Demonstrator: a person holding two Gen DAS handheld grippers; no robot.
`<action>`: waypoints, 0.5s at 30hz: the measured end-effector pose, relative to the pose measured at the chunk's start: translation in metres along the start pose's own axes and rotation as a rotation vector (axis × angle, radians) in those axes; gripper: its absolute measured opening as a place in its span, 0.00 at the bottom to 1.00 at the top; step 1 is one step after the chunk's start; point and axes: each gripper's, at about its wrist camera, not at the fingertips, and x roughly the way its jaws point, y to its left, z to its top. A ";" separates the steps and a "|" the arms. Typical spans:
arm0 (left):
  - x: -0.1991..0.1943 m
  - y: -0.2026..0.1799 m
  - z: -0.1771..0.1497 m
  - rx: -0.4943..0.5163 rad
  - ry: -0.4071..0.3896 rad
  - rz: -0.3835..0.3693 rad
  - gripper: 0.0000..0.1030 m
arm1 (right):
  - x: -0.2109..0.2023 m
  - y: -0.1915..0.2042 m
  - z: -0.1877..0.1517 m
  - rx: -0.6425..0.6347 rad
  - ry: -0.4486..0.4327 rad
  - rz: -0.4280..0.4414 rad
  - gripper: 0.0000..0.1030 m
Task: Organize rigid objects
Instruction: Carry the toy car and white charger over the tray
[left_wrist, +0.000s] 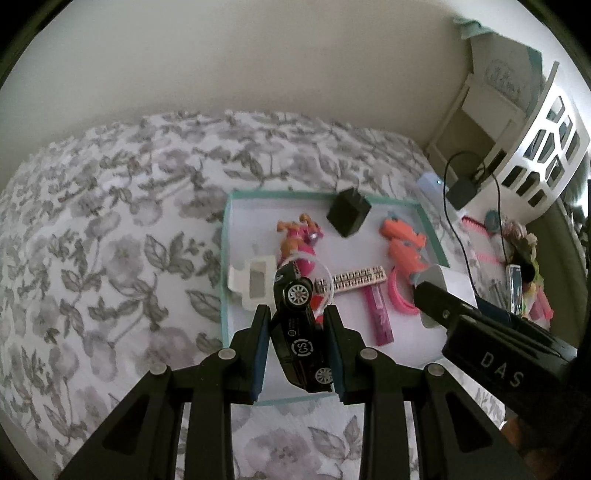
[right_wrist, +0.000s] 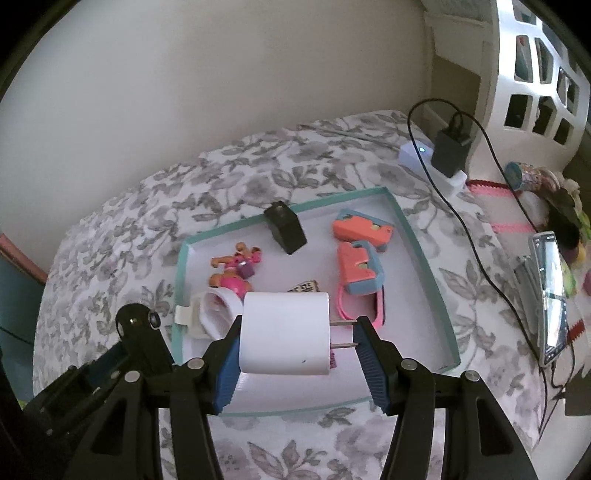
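My left gripper is shut on a black toy car, held nose-up above the near part of a white tray with a teal rim. My right gripper is shut on a white wall charger by its body and prongs, above the same tray. The tray holds a black charger cube, a pink-orange figure, orange-blue toy pieces, a pink ring, a white clear-windowed case and a patterned strip.
The tray lies on a grey floral bedspread. To the right are a white lattice basket, a plugged-in black adapter with cable, a phone and small pink items. A wall stands behind.
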 end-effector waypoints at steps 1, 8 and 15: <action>0.005 0.000 -0.002 -0.006 0.019 -0.002 0.30 | 0.005 -0.001 -0.001 -0.001 0.014 -0.004 0.59; 0.028 0.008 -0.010 -0.054 0.115 0.004 0.30 | 0.036 -0.005 -0.007 -0.009 0.105 -0.031 0.59; 0.046 0.014 -0.014 -0.089 0.171 0.014 0.30 | 0.058 -0.008 -0.013 -0.013 0.173 -0.051 0.59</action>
